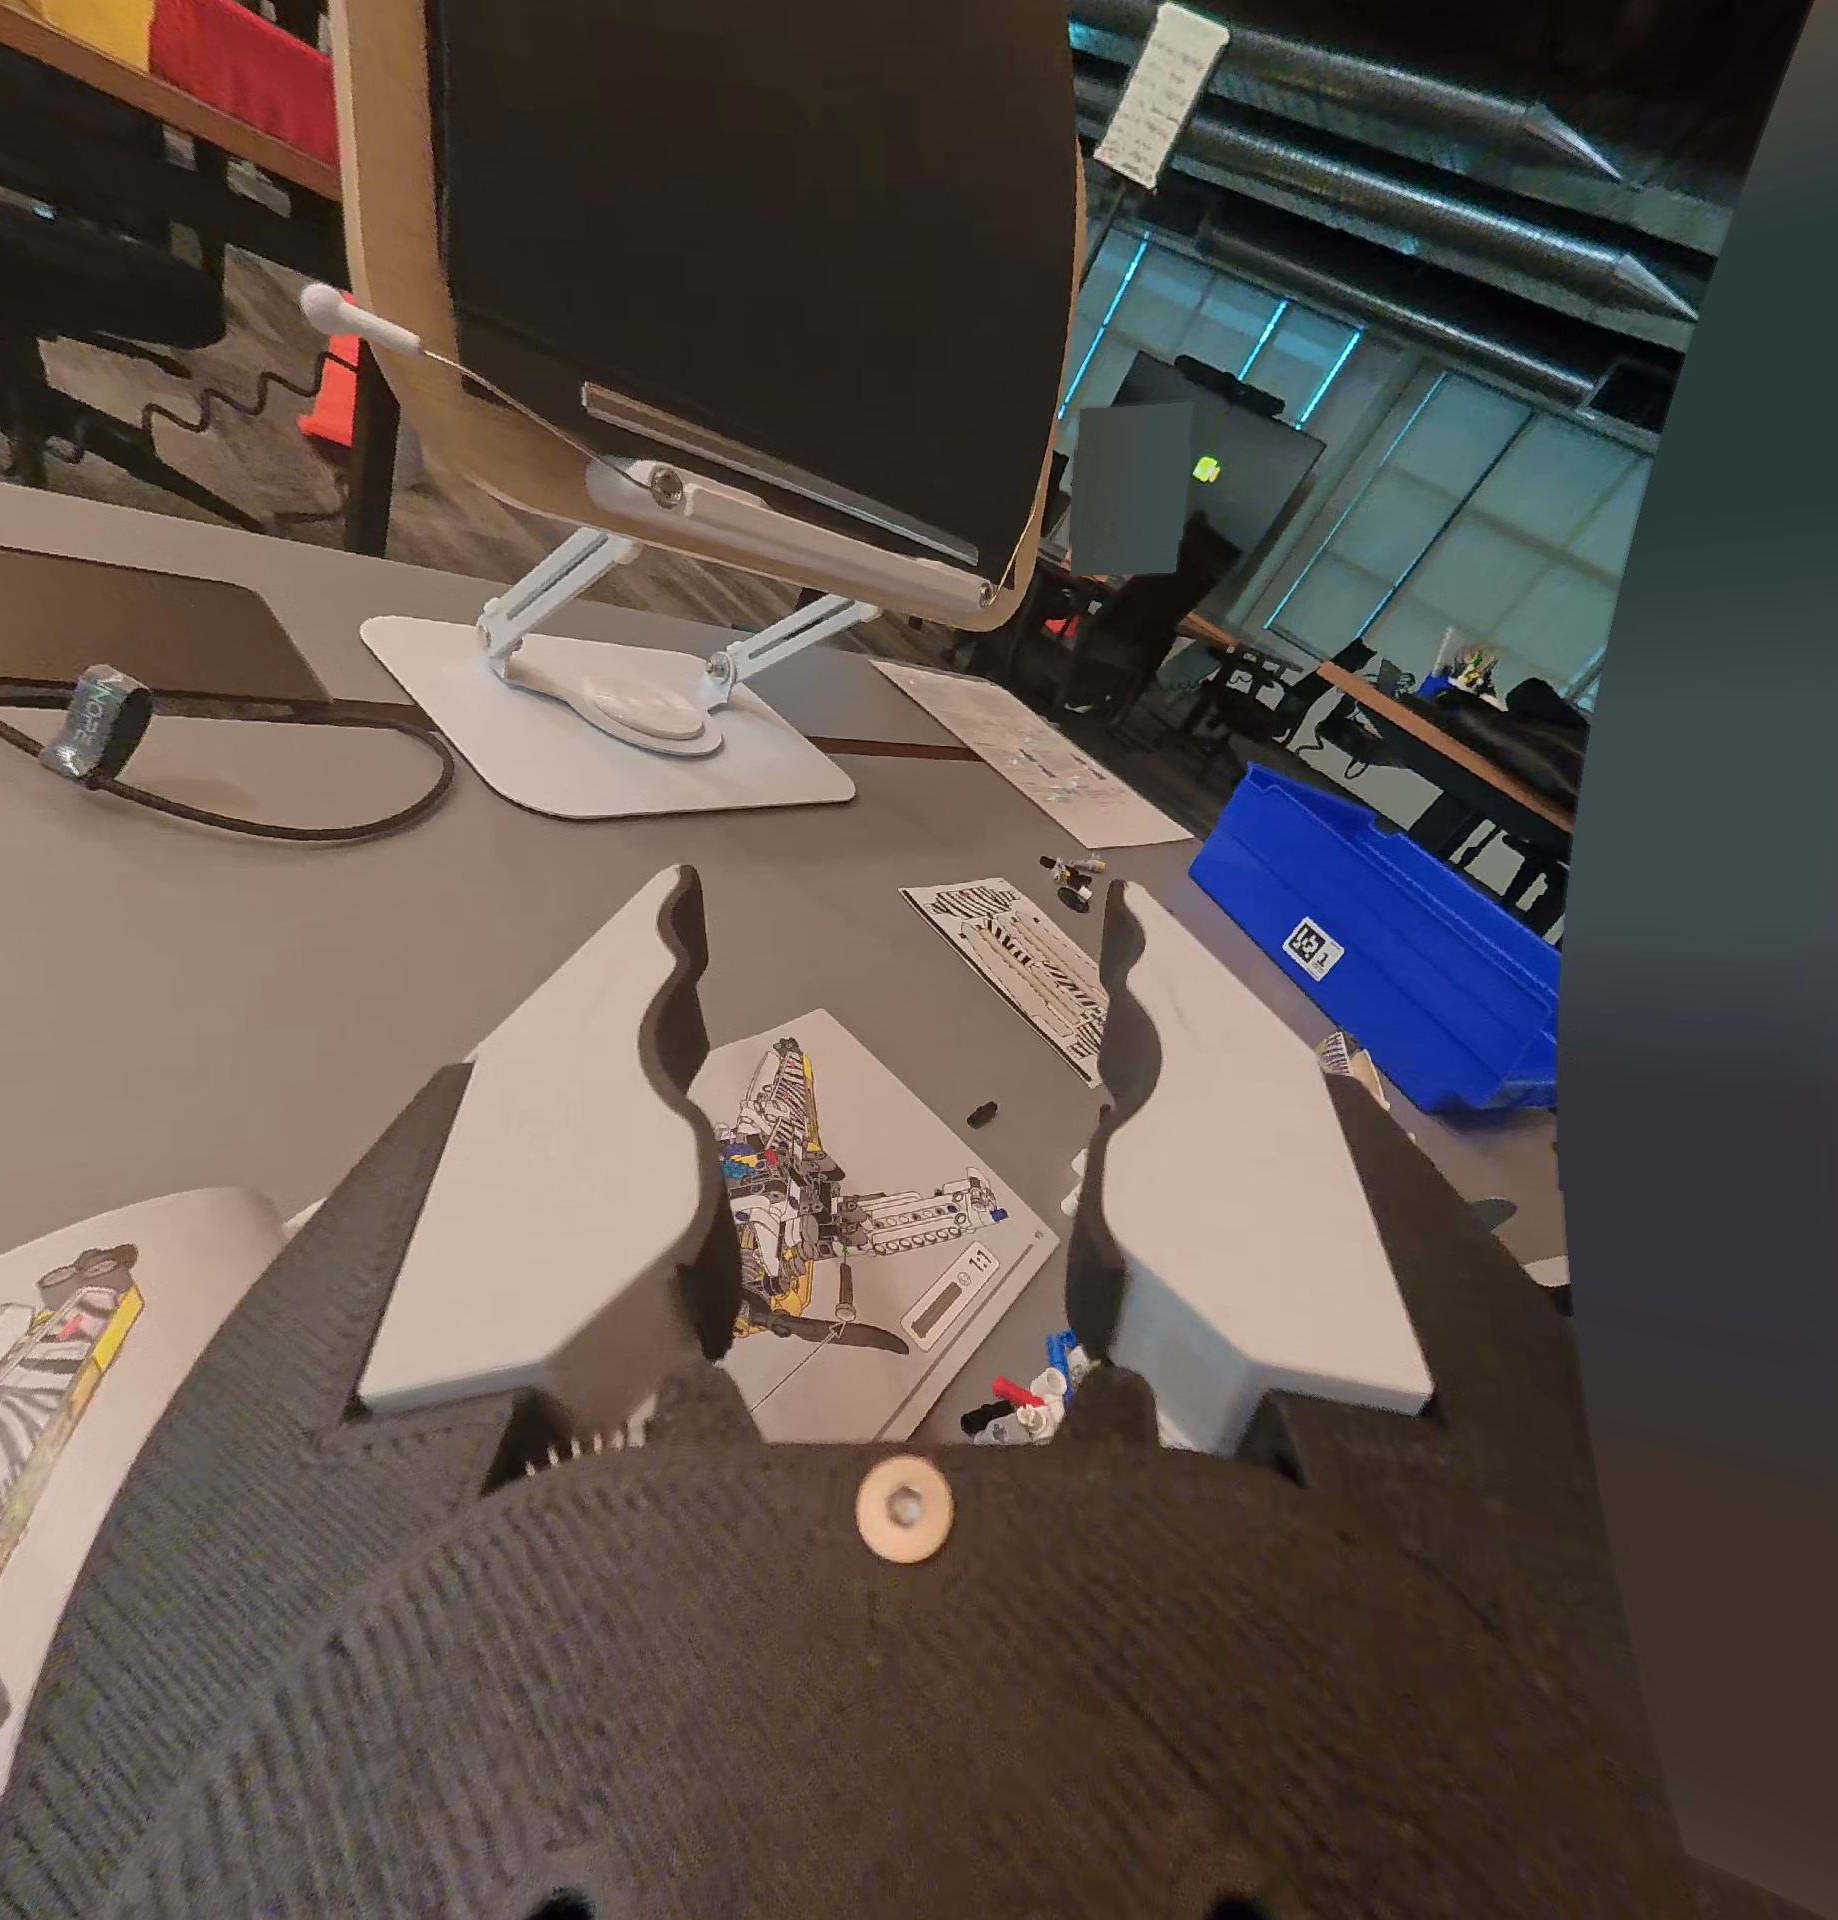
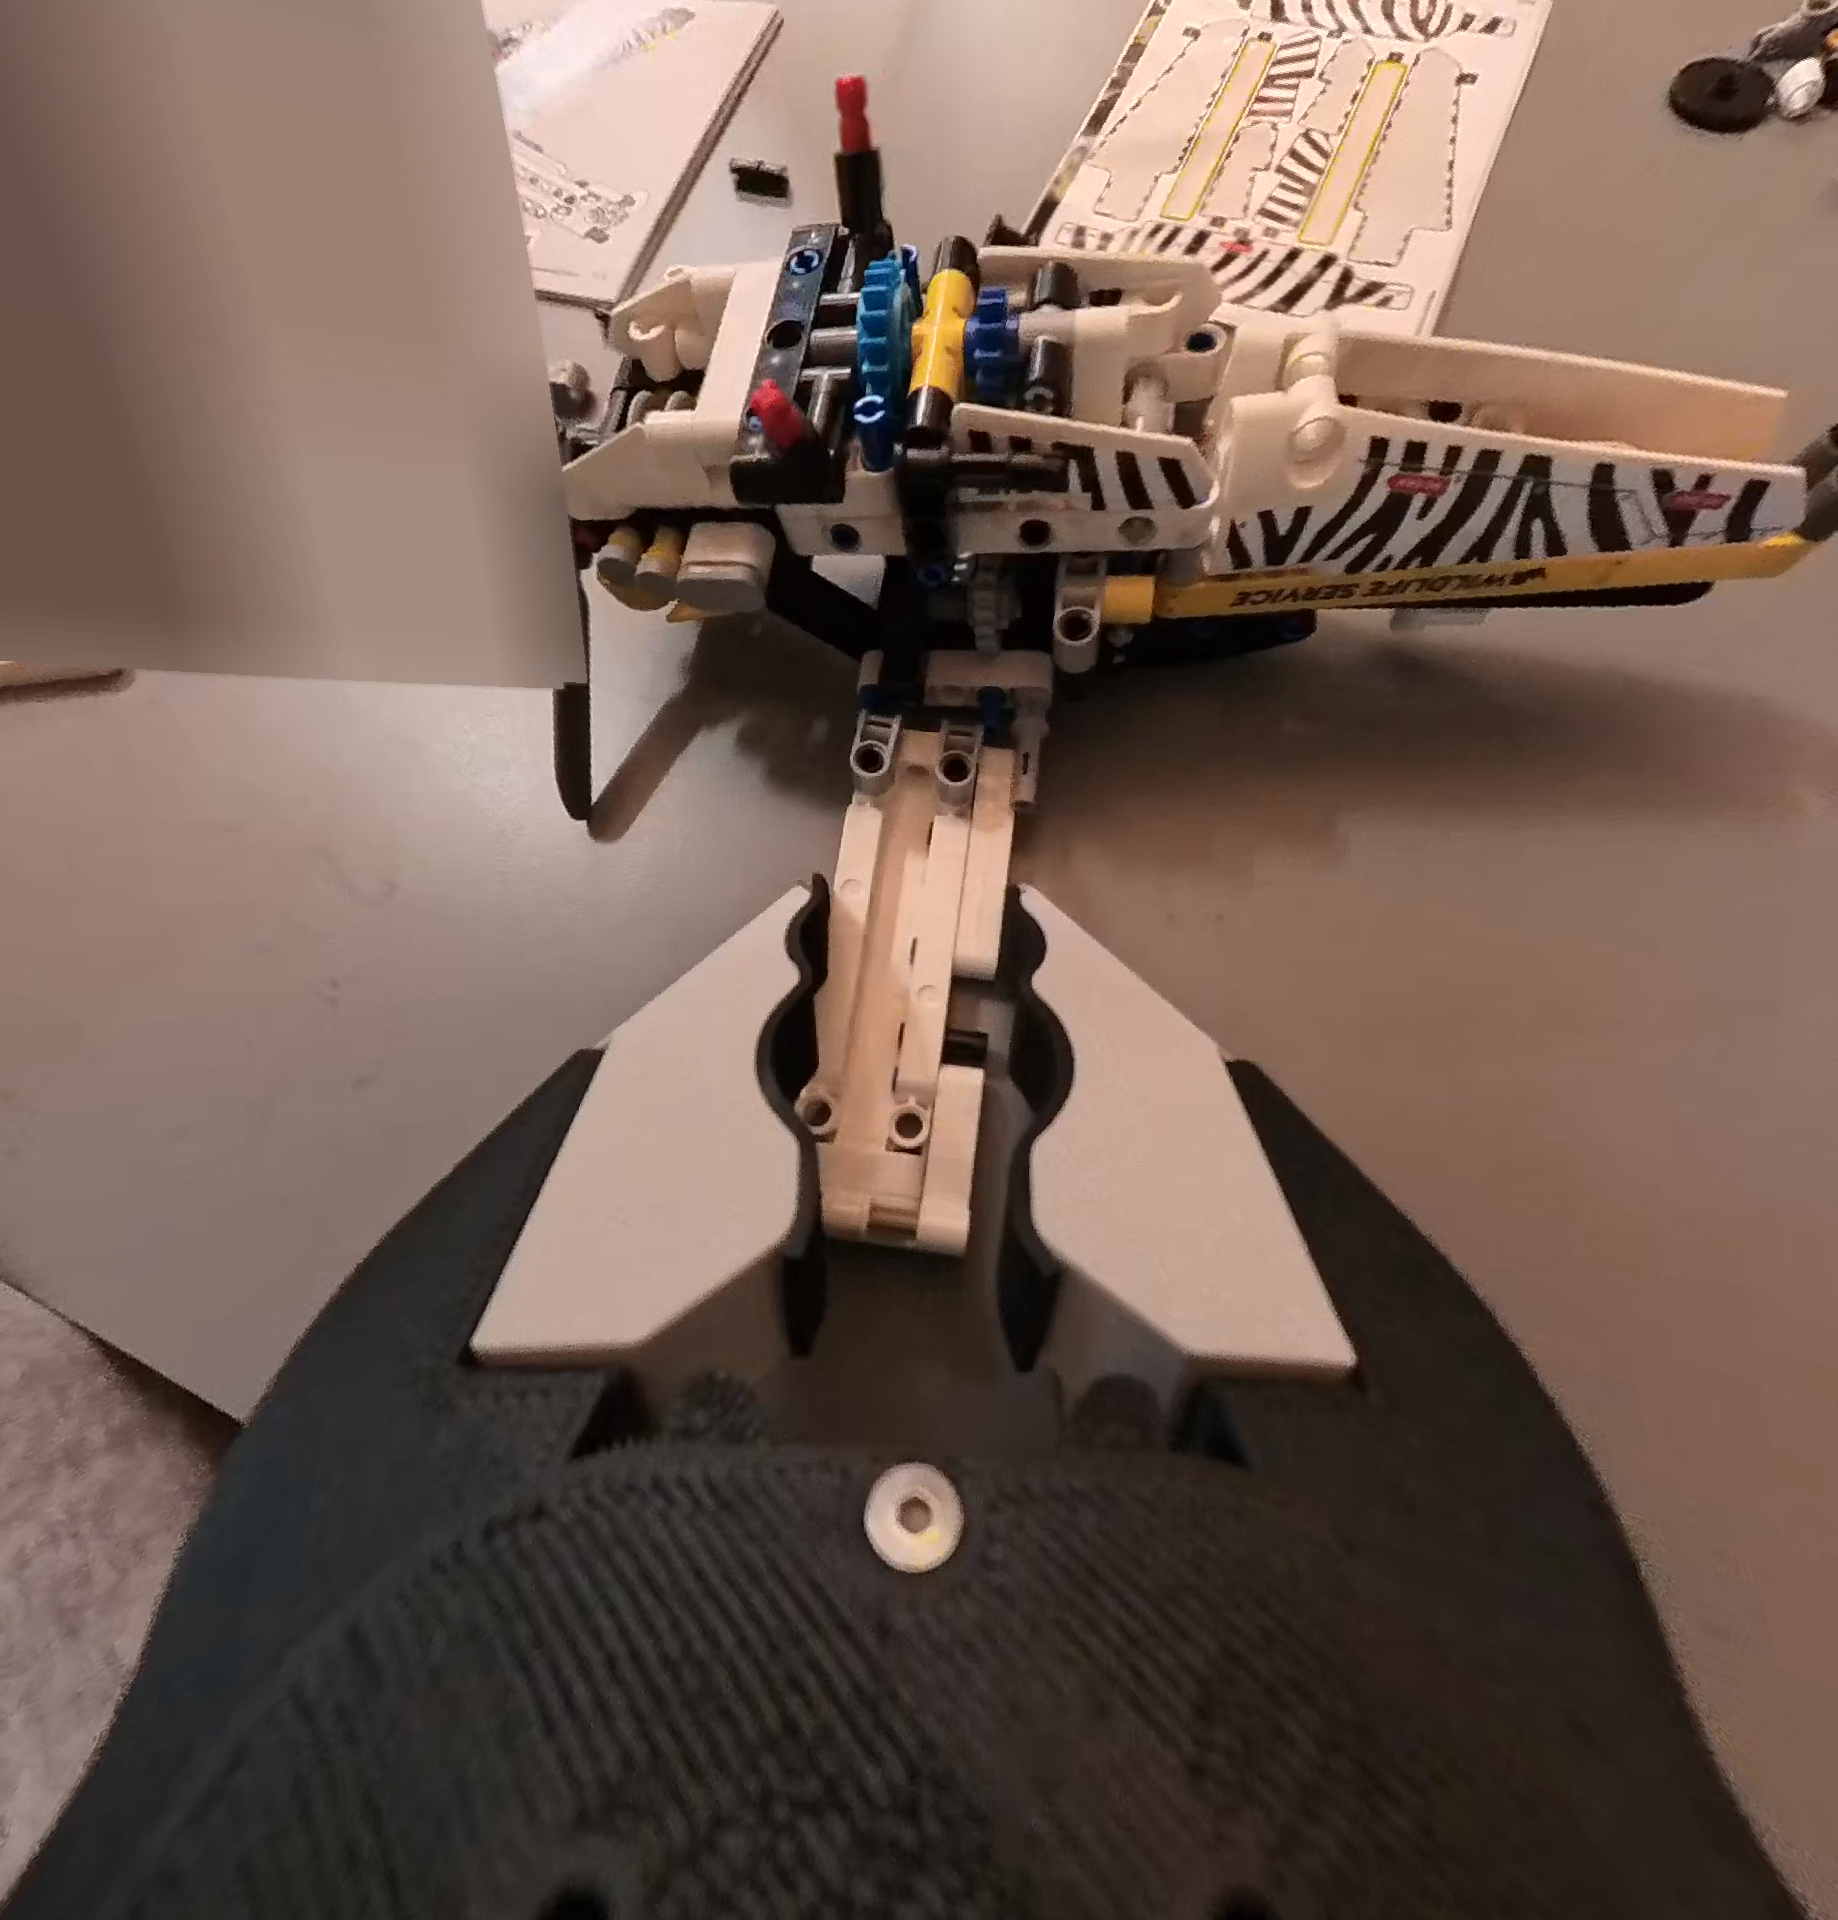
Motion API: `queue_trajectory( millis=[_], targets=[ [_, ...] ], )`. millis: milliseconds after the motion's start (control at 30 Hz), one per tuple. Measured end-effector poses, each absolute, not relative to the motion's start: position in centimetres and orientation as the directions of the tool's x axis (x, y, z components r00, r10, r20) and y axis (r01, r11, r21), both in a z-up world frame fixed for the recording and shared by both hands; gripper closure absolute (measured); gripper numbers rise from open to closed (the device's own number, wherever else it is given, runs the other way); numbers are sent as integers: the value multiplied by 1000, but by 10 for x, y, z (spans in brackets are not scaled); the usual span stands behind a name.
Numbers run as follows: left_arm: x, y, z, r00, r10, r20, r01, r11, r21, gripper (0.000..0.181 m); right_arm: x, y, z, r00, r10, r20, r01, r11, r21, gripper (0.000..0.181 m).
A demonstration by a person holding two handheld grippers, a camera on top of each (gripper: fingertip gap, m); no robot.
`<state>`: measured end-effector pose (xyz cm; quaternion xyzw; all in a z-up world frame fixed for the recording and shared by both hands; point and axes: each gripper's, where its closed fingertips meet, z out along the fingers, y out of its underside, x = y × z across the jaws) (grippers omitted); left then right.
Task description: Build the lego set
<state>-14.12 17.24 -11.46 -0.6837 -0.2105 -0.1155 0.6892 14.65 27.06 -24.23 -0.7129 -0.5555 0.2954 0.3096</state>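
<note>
On a matte grey surface (image 2: 1414,1039), a partly built white plastic brick aircraft model with zebra-striped side panels and a yellow lower band (image 2: 998,457) stands on its belly, one long white beam wing (image 2: 915,1039) reaching toward the camera. The right gripper (image 2: 915,914), grey-fingered with wavy black pads and a ribbed black printed body, has its jaws closed onto that wing, pads pressing both edges. Exposed in the model's open top are blue gears, a yellow connector and a black axle tipped with a red pin (image 2: 855,109). Behind it lie a flat zebra-patterned sticker sheet (image 2: 1341,135), a closed grey instruction booklet (image 2: 624,135), one stray black pin (image 2: 759,177) and a small black-wheeled sub-assembly (image 2: 1040,94) at the far right edge.

The left gripper (image 1: 899,894) hovers well above the surface with its jaws spread wide and nothing between them. Below it an open instruction page with a printed diagram of the model (image 1: 873,1195) lies flat, a small heap of loose red, blue, white and black pins (image 1: 1029,1392) just beside its near corner. Farther back are a white metal folding stand carrying a dark screen (image 1: 603,717), a coiled black braided cable (image 1: 271,810) and a blue plastic bin (image 1: 1393,935) at the surface's right side.
</note>
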Motion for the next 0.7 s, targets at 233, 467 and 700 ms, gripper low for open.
queue_trajectory(
  millis=[233, 467, 700],
  targets=[
    [-145, 167, -108, 881, 135, 453, 447, 77, -891, 106, 146, 266, -240, 179, 982, -56, 600, -155, -785, 149],
    [-144, 166, -104, 879, 125, 460, 452, 87, -888, 106, 146, 263, -239, 157, 987, -26, 601, -116, -790, 149],
    [-146, 163, -100, 882, 126, 455, 444, 103, -890, 107, 146, 261, -236, 147, 989, -13, 591, -99, -801, 149]
  ],
)
